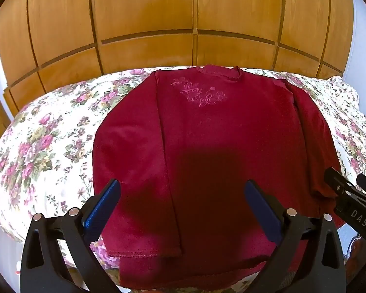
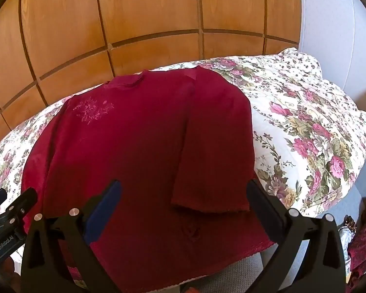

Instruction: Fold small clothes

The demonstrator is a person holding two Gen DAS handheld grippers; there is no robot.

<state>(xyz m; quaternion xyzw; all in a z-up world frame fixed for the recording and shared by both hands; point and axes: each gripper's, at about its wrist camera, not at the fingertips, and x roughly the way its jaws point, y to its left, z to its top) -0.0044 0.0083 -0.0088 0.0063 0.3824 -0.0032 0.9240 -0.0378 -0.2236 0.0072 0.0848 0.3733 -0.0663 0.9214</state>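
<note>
Dark-red knit sweater (image 1: 207, 134) flat, sleeves laid in, ahead of both wide-open, empty grippers: left gripper (image 1: 181, 202), right gripper (image 2: 183, 204). Next, probably: pinch the hem below, fold toward the collar.

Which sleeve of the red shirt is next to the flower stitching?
The sleeve on the left side of the picture in both views. The flower stitching sits on the chest near it. The other sleeve lies on the far side from it.

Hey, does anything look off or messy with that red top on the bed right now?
Mostly tidy. The dark red long-sleeved top lies flat on the floral quilt, both sleeves folded in. One oddity: its bottom hem hangs past the quilt's near edge. Both grippers hover with jaws open, holding nothing.
</note>
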